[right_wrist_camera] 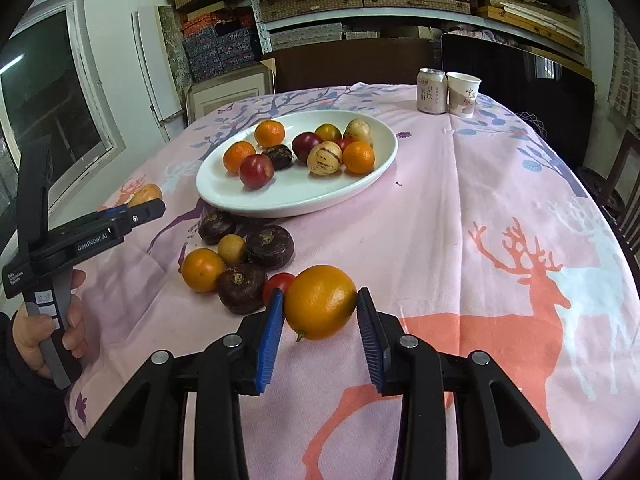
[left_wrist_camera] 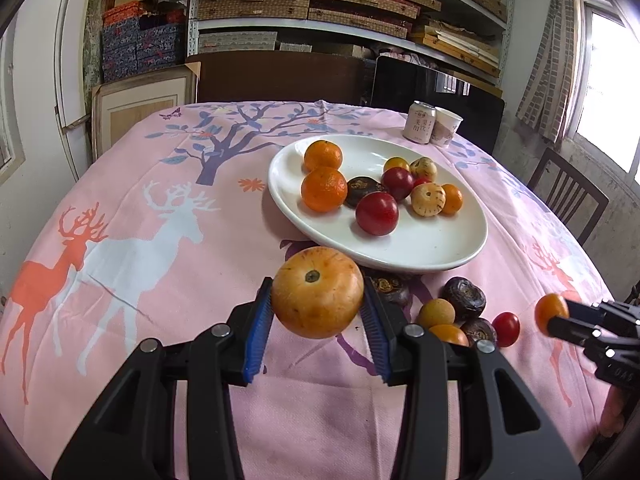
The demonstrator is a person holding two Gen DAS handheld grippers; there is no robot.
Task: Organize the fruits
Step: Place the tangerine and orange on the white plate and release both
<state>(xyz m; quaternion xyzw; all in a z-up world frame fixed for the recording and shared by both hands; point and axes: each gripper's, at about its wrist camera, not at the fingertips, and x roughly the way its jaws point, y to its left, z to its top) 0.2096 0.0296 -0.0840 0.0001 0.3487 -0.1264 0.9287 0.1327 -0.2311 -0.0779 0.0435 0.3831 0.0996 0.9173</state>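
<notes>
My left gripper (left_wrist_camera: 318, 308) is shut on a large yellow-orange round fruit (left_wrist_camera: 317, 292) and holds it above the cloth, just short of the white plate (left_wrist_camera: 420, 248). My right gripper (right_wrist_camera: 320, 320) is shut on a small orange (right_wrist_camera: 320, 302) above the cloth, right of a loose pile. The plate (right_wrist_camera: 280, 204) holds several fruits: oranges, red plums, pale striped fruits, one dark fruit. The loose pile (right_wrist_camera: 240, 260) in front of the plate has dark brown fruits, an orange, a small yellow fruit and a red tomato (right_wrist_camera: 278, 282). The right gripper also shows in the left wrist view (left_wrist_camera: 554, 314), and the left in the right wrist view (right_wrist_camera: 136, 208).
A drink can (right_wrist_camera: 431, 92) and a paper cup (right_wrist_camera: 462, 94) stand at the table's far right. The table wears a pink deer-print cloth (right_wrist_camera: 500, 200). Chairs (left_wrist_camera: 568, 196) and shelves of boxes stand beyond the far edge.
</notes>
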